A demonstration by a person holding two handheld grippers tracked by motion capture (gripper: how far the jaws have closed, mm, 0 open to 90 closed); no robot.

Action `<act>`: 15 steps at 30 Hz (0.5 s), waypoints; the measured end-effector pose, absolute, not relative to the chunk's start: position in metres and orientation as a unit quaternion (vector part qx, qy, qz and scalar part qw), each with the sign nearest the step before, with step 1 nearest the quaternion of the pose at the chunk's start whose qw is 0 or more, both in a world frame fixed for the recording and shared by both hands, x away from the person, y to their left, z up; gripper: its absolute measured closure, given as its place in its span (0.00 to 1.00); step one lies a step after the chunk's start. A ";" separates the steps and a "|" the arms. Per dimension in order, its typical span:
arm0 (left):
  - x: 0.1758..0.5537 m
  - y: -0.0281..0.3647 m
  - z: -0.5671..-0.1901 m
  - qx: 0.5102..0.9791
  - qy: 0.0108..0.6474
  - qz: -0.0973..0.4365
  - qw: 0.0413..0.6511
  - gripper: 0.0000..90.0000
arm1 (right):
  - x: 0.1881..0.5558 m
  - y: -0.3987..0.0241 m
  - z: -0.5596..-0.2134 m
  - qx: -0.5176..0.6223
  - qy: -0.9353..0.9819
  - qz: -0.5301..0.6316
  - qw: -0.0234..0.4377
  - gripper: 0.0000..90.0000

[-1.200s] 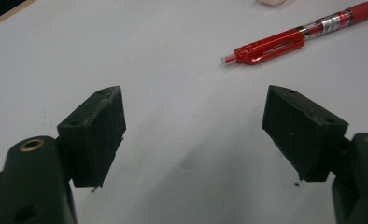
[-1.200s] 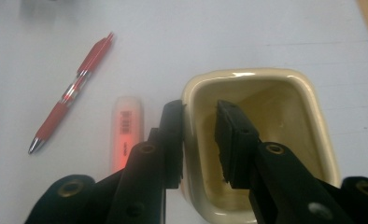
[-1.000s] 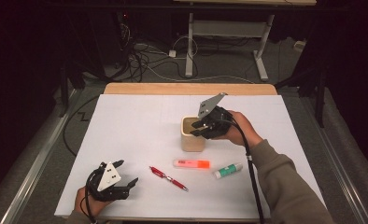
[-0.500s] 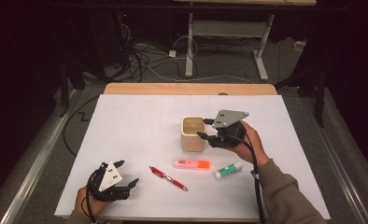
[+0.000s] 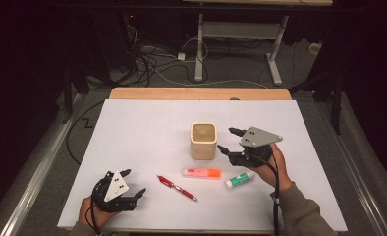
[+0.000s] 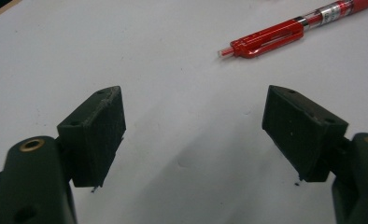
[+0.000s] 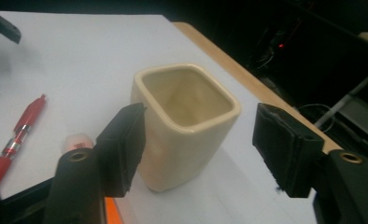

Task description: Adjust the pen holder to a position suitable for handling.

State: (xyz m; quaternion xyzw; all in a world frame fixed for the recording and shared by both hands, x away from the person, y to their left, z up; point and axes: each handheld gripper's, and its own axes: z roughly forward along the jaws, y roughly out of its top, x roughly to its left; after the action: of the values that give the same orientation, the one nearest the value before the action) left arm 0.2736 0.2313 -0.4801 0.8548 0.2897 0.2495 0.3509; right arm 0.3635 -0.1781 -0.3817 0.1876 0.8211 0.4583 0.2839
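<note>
Spreading my right gripper, its jaws just opened and empty beside the cream cup, I should drop squarely over the orange highlighter before pinching.

One cup, one red pen, one orange highlighter, one green-capped tube

White table top, floor cables, grey desk frame beyond.
</note>
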 end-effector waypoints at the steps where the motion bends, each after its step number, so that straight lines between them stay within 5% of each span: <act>1: 0.274 0.231 -0.480 0.856 0.289 0.250 0.349 0.23 | 0.359 -0.182 -0.383 0.193 0.814 0.463 0.292 0.36; 15: 0.275 0.232 -0.479 0.857 0.282 0.251 0.351 0.23 | 0.337 -0.215 -0.401 0.213 0.805 0.459 0.310 0.33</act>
State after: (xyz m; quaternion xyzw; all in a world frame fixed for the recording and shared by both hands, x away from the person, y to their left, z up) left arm 0.2746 0.2318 -0.4792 0.8571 0.2817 0.2507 0.3509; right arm 0.3369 -0.2148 -0.4007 0.2132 0.8049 0.4587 0.3104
